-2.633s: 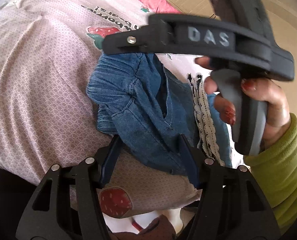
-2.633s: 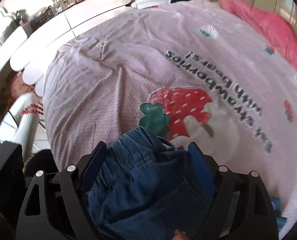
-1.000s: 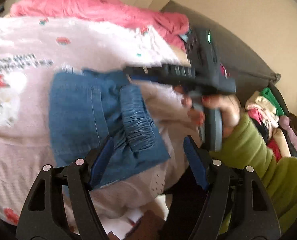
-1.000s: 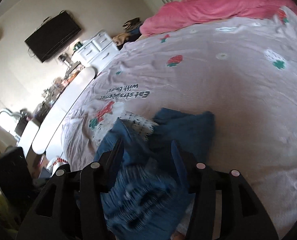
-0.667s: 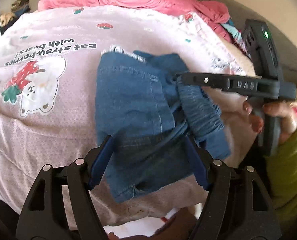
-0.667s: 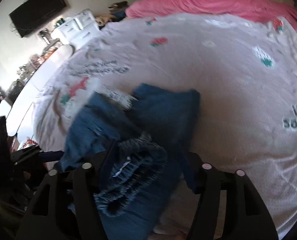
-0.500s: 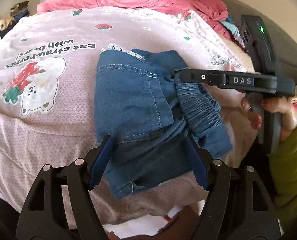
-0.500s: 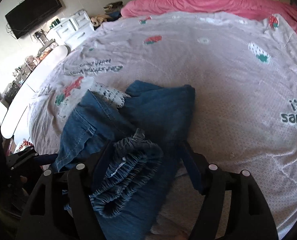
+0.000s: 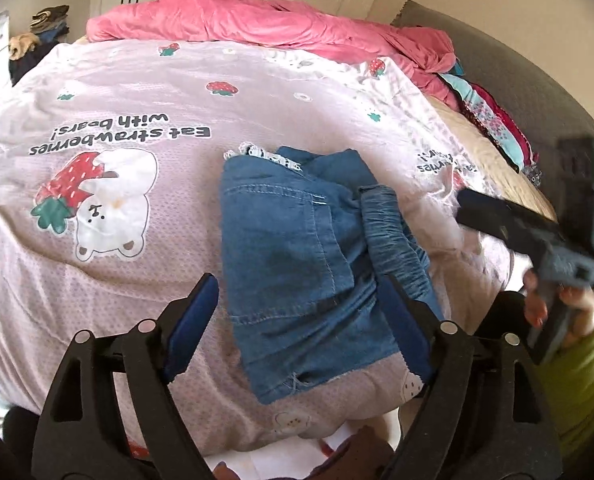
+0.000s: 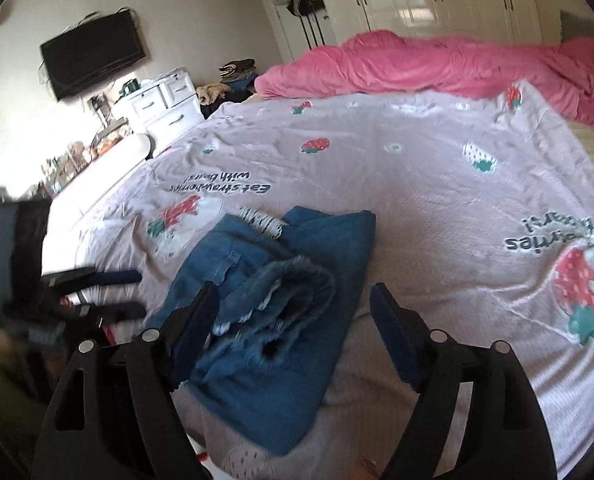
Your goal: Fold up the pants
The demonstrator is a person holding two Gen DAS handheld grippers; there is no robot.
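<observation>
The blue denim pants (image 9: 281,248) lie folded in a small bundle on the strawberry-print bed cover (image 9: 137,240), near the bed's front edge, with the elastic waistband bunched on top at the right. My left gripper (image 9: 299,286) hovers just short of them, its jaws opening, and the pads touch no cloth. In the right wrist view the pants (image 10: 329,240) lie ahead of my right gripper (image 10: 295,292), whose jaws are opening too, clear of the fabric. The left gripper (image 10: 133,294) shows blurred at the left there. The right gripper (image 9: 469,208) shows blurred at the right in the left wrist view.
A pink duvet (image 10: 437,60) is heaped at the far end of the bed. White drawers (image 10: 165,108) and a wall television (image 10: 93,54) stand to the left. Loose clothes (image 9: 489,120) lie along the bed's right side. A green sleeve (image 9: 577,380) is at the right.
Both grippers have opened and let go of the pants, which now rest folded on the bed. The right gripper has drawn back to the right, away from the bundle.
</observation>
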